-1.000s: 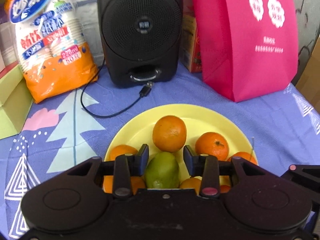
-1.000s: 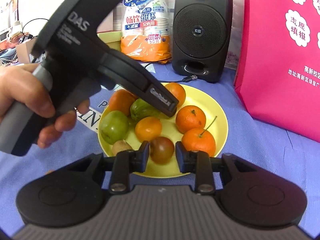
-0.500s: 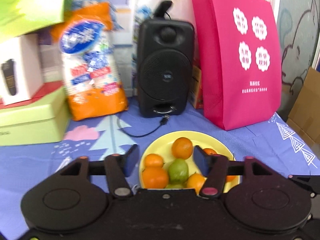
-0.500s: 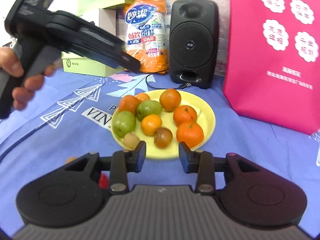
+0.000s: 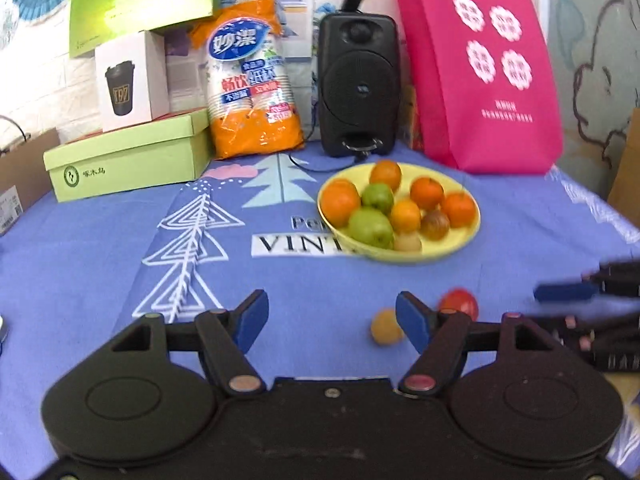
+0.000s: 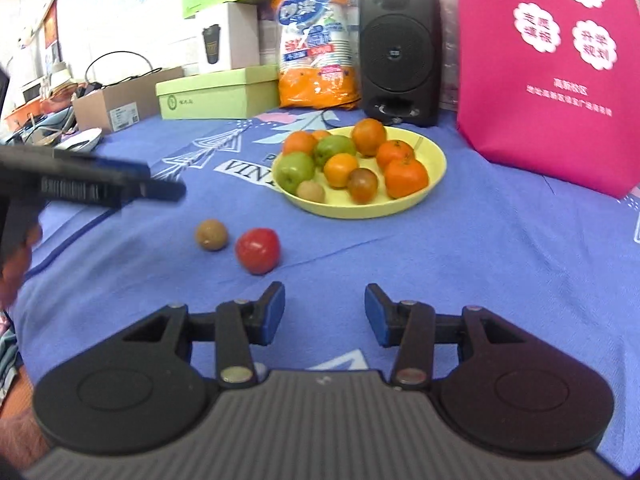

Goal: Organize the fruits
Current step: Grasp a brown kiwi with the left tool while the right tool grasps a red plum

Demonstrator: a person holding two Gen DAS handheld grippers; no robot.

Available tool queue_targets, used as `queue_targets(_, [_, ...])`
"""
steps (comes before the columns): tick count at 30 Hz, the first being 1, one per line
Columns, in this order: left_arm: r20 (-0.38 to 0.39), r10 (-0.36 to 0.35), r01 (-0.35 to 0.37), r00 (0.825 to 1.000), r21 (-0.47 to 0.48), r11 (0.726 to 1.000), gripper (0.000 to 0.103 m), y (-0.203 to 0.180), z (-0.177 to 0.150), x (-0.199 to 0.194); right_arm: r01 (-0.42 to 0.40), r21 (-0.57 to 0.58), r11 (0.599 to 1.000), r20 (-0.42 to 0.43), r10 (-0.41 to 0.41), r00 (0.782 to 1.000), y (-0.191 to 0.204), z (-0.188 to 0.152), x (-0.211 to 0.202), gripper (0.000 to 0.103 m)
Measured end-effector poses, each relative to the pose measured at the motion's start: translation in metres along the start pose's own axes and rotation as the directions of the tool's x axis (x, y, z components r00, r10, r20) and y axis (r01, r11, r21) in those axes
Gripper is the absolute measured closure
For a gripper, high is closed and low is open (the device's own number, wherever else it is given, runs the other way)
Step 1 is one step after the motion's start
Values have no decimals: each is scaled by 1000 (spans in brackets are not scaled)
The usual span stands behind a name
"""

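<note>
Fruits mostly sit piled on the yellow plate (image 6: pixel 434 170), mid-table on the blue tablecloth (image 6: pixel 500 260). Two lie loose on the cloth, apart from the plate: a red tomato (image 6: pixel 257 250) and, just beside it, a small brown fruit (image 6: pixel 211 234). Left gripper (image 5: pixel 331 317) has jaws spread wide, nothing between them; right gripper (image 6: pixel 324 314) likewise parted and empty. Judgement: the tomato is soft, smooth and prone to rolling, so take it across its widest part with light squeeze. Brown fruit probably firmer, light; same grasp.
</note>
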State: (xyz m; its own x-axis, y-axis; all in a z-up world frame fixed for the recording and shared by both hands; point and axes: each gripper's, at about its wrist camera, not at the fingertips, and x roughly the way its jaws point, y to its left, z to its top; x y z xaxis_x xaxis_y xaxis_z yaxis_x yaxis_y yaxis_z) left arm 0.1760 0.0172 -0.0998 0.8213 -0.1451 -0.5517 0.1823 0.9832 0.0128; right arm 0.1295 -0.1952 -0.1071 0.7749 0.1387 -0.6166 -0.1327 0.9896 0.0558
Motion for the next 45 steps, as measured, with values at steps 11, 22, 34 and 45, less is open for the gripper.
queue_targets(11, [-31, -26, 29, 999, 79, 996, 32, -29, -13, 11, -1, -66, 998, -3, 1, 1000, 22, 4, 2, 59])
queue_targets(22, [-75, -39, 40, 996, 11, 999, 52, -19, -11, 42, -6, -47, 999, -16, 6, 1000, 14, 3, 4, 59])
queue_targets(34, [-86, -112, 115, 990, 25, 993, 78, -15, -4, 44, -17, -143, 990, -42, 11, 999, 33, 24, 34, 59])
queue_targets(45, [-90, -133, 134, 987, 4, 991, 78, -9, -7, 41, -78, -148, 986, -60, 70, 996, 35, 34, 44, 59])
